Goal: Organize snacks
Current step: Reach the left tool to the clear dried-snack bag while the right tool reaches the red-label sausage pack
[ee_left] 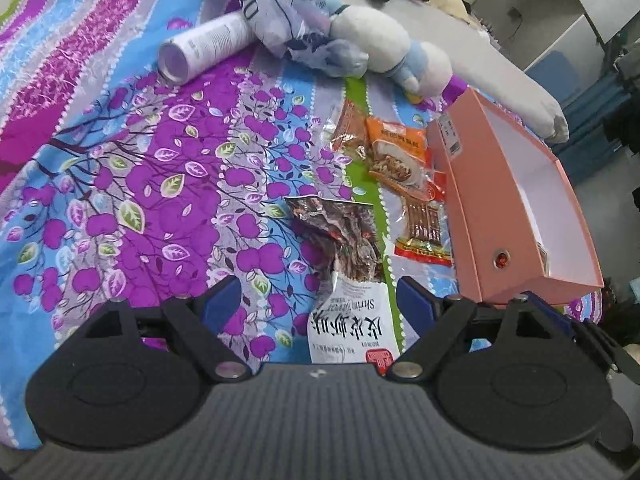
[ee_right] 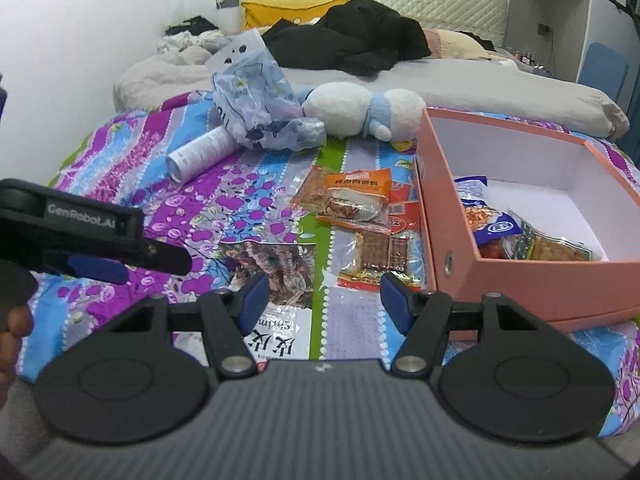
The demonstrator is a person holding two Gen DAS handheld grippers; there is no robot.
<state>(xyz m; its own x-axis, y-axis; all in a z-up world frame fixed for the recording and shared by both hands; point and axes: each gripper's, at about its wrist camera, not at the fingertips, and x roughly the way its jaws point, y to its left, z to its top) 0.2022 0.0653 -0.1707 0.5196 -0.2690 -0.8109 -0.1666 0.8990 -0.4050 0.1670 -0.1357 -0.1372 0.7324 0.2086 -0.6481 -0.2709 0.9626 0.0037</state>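
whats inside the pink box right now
The pink box holds a few snack packets at its near end: a blue-and-white pack and an orange-filled clear pack. The far end shows bare white floor. Anything beneath those packets is covered.

A plush toy (ee_right: 360, 114), crumpled plastic bag (ee_right: 256, 96) and white tube (ee_right: 200, 154) lie on the floral bedspread (ee_left: 140, 184).

Left of the pink box (ee_right: 452, 216), four snack packets (ee_right: 356, 196) crowd the bedspread (ee_left: 120, 184) against its wall. Further left lies open cloth up to the tube (ee_left: 204, 46). The box's far half is bare; packets fill its near corner.
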